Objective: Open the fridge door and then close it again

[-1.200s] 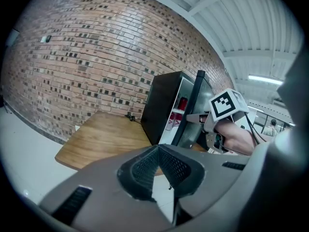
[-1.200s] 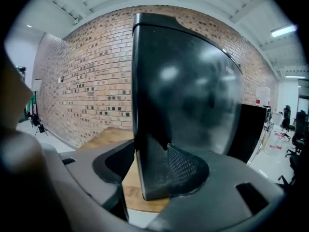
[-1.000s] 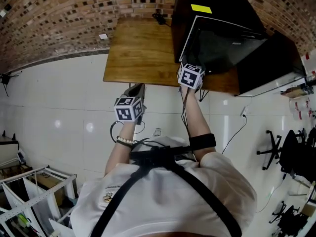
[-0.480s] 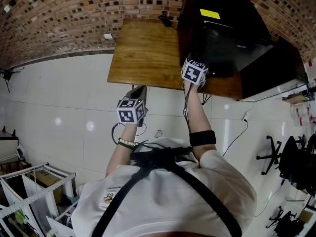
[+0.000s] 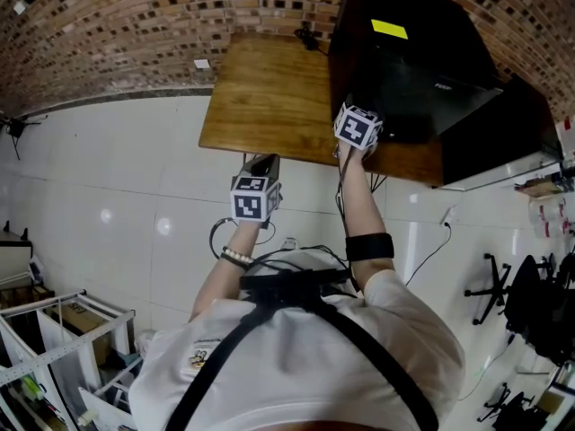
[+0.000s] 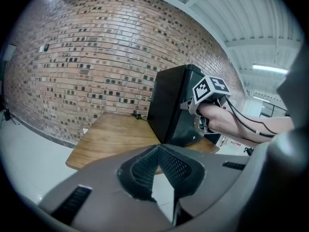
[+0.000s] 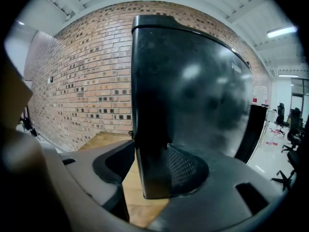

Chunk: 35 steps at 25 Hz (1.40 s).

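Note:
A black fridge [image 5: 422,70] with a yellow sticker [image 5: 389,29] on top stands on the right end of a wooden table [image 5: 260,97]. Its door [image 7: 193,95] lies flat against the cabinet. My right gripper [image 5: 359,122] is at the door's left edge. In the right gripper view that edge fills the space between the jaws of my right gripper [image 7: 150,170], which is shut on it. My left gripper [image 5: 263,162] hangs just in front of the table's near edge, shut and empty, its pads [image 6: 159,151] meeting. The left gripper view shows the fridge [image 6: 171,105] and the right hand [image 6: 211,88].
A brick wall [image 5: 135,16] runs behind the table, and a plug with a cable [image 5: 308,34] lies at the table's back edge. A low black cabinet [image 5: 494,133] adjoins the fridge on the right. White tiled floor lies below, with metal shelving [image 5: 54,330] lower left and office chairs [image 5: 530,285] right.
The fridge door, ajar a second ago with its pale inner rim showing, has swung in against the cabinet. My right gripper moved with it. The left gripper stayed near the table's front edge.

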Tool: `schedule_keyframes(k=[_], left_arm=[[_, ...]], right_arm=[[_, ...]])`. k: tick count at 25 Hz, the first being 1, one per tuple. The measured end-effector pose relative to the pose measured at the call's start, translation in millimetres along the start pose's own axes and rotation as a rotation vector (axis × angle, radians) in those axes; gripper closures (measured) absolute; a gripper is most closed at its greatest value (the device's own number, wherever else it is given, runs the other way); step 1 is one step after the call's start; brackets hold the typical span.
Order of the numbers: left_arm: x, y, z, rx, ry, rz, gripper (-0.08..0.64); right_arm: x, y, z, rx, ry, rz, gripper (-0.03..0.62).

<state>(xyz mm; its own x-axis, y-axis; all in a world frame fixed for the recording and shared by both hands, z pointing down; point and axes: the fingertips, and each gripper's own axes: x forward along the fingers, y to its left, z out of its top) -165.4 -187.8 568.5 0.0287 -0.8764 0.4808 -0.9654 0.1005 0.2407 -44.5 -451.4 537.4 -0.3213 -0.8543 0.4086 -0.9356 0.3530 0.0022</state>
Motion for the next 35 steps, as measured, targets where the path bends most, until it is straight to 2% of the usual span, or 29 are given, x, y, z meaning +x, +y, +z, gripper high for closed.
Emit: schedule_keyframes(k=[8, 9, 10, 14, 17, 21, 26, 35], left_arm=[[-10, -3, -2, -0.008, 0.002, 0.006, 0.558], [-12, -6, -3, -0.008, 0.002, 0.004, 0.558], [-12, -10, -3, -0.008, 0.0, 0.001, 0.558], [-7, -34, -2, 0.008, -0.017, -0.032, 0.558], [-5, -61, -4, 0.027, -0.026, -0.07, 0.558], [-4, -106, -1, 0.052, -0.058, -0.105, 0.56], [-10, -169, -9, 0.095, -0.069, -0.161, 0.558], [-36, -253, -38, 0.144, -0.073, -0.221, 0.558]], right_arm=[[-4, 1, 2, -0.005, 0.008, -0.003, 0.353], [-12, -3, 2, -0.01, 0.003, -0.009, 0.388], [-21, -6, 2, -0.015, -0.003, -0.005, 0.501], [-68, -15, -11, -0.011, -0.028, 0.074, 0.506], [-114, -22, -27, -0.033, -0.052, 0.139, 0.575], [-162, -41, -51, -0.035, -0.071, 0.238, 0.577], [-215, -81, -82, -0.028, -0.055, 0.301, 0.578], [-293, -161, -143, 0.024, 0.011, 0.274, 0.578]])
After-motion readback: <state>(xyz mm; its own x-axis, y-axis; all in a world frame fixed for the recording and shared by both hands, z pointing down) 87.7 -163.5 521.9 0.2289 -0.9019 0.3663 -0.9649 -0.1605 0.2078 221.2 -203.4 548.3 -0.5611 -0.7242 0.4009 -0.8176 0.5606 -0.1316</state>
